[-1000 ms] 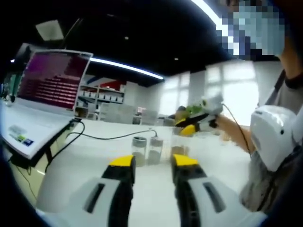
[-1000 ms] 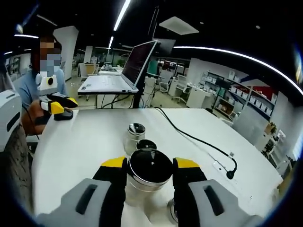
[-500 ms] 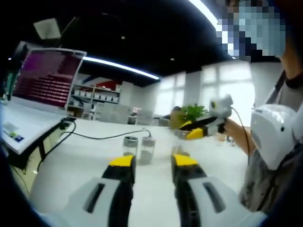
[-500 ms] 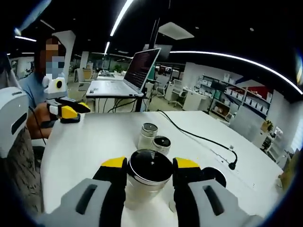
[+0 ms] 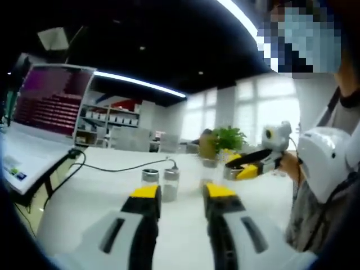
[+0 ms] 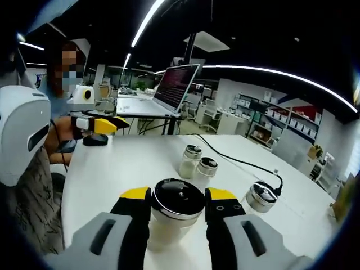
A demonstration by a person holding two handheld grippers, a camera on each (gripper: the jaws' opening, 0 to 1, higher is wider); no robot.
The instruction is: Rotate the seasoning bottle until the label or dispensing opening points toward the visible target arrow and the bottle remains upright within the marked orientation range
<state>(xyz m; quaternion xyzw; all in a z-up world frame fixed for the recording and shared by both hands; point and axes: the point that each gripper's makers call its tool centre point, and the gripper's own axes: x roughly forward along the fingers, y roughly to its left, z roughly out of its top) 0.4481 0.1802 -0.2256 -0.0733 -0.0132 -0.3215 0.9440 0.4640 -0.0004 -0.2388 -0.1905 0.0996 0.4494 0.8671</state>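
Observation:
A seasoning bottle (image 6: 178, 207) with a black lid and pale body sits upright between the yellow-tipped jaws of my right gripper (image 6: 179, 197), which is shut on it just under the lid. In the left gripper view that right gripper (image 5: 247, 167) hovers over the white table at the right, a person's hand behind it. My left gripper (image 5: 183, 194) is open above the table with nothing between its jaws. In the right gripper view the left gripper (image 6: 101, 124) hangs at the far left. No label shows on the bottle.
Two small silver-lidded jars (image 6: 197, 162) stand together mid-table, also seen as jars (image 5: 160, 181) ahead of the left jaws. Another jar (image 6: 259, 197) stands to the right beside a black cable (image 6: 239, 163). A laptop (image 6: 163, 93) sits at the far edge. A person stands at the table's side.
The right gripper has carried the bottle back from the jar pair, which now look farther off. In the left gripper view it has shifted right and lower. The left jaws have kept their gap.

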